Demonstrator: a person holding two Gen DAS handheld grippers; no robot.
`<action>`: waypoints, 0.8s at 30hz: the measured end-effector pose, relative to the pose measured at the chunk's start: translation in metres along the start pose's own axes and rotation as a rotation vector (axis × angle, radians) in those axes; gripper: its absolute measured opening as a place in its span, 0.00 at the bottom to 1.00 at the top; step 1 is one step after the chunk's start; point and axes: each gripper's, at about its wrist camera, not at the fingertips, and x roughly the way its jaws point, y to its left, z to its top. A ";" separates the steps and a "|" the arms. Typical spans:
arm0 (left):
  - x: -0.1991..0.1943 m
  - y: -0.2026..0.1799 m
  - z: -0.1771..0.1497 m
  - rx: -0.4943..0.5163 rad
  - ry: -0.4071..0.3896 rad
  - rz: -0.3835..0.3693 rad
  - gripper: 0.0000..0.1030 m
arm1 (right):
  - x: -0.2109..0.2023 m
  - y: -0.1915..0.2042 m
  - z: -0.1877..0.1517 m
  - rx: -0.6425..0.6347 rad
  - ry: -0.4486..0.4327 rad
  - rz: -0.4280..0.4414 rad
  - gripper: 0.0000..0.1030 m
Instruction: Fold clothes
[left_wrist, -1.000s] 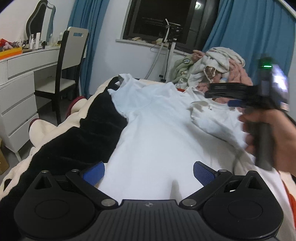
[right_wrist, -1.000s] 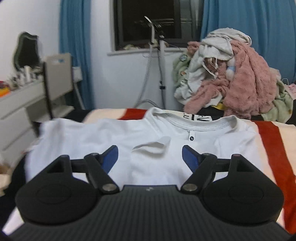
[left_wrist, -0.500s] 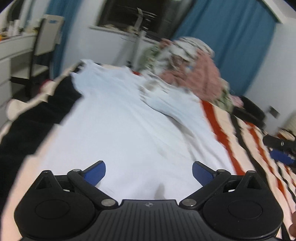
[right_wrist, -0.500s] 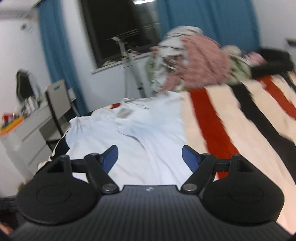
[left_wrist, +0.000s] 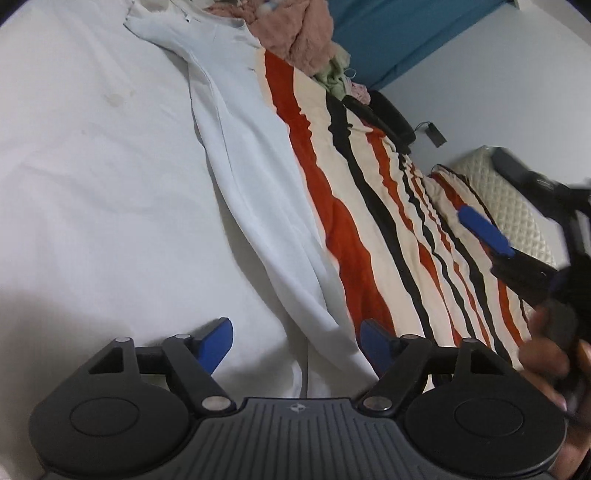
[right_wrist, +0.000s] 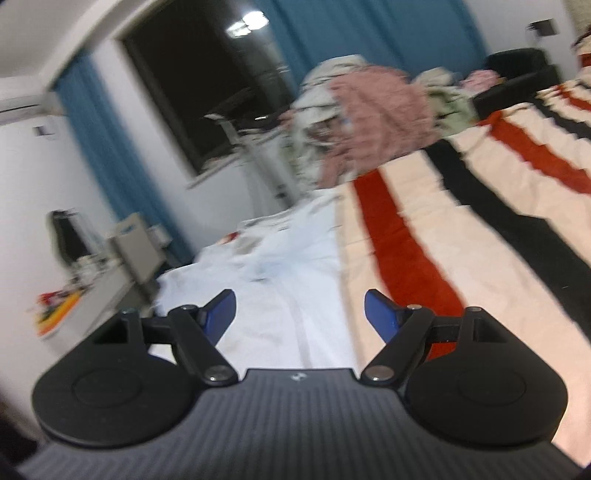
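Shirt (left_wrist: 110, 166) hem between closing left hand-held gripper (left_wrist: 295, 341); right (right_wrist: 299, 314) apparently released.

Indoor artificial light, fisheye-bent edges, right wrist view motion-blurred, left sharper

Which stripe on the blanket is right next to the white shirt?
The wide red stripe on the blanket touches the white shirt's edge. The black stripes lie farther off.
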 end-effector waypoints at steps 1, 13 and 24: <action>0.000 0.001 0.000 -0.009 -0.001 -0.009 0.75 | -0.005 0.000 -0.004 0.006 0.004 0.024 0.76; 0.001 0.006 -0.005 -0.027 0.053 -0.051 0.53 | -0.022 0.009 -0.028 0.004 -0.060 0.039 0.77; -0.056 0.013 -0.012 -0.048 -0.057 -0.075 0.01 | -0.022 -0.009 -0.031 0.099 -0.066 -0.072 0.77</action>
